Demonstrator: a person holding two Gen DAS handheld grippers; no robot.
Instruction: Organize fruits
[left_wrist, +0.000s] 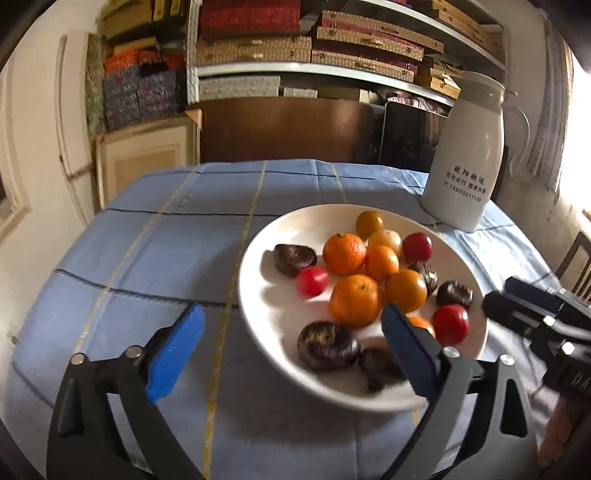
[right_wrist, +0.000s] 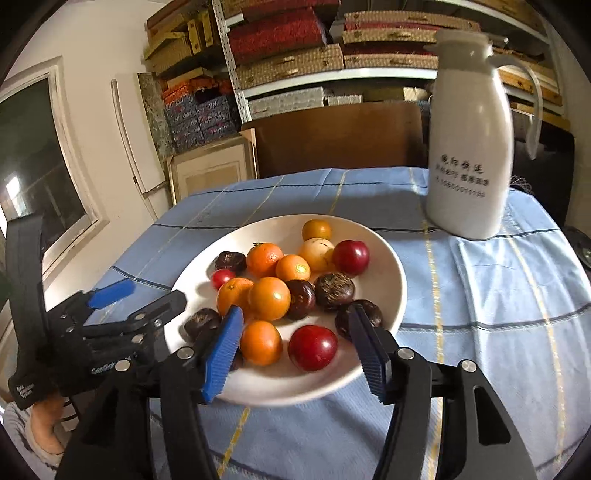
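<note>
Both claws are open and hold nothing. Left claw has its jaws spread wide: the left pad is over the blue cloth, the right pad is over the near part of the white plate. Between these two pads, close to the right one, lies a dark chestnut-like fruit. Just past the right pad sits an orange, and further right a red fruit near the plate rim.

Right claw also stands with jaws apart, over the near edge of the plate. Left of its left pad, the other claw is seen, beside the plate's left rim. Between the pads of the right claw lie a small orange and a dark red fruit, side by side, not touched by the pads as far as I can tell. Its right pad partly covers a dark fruit at the rim. All fruits are on the plate, in front of both claws: oranges in the middle, dark ones around them, a yellow one at the far side. Far to the right, beyond the plate, stands a white jug on the cloth.
</note>
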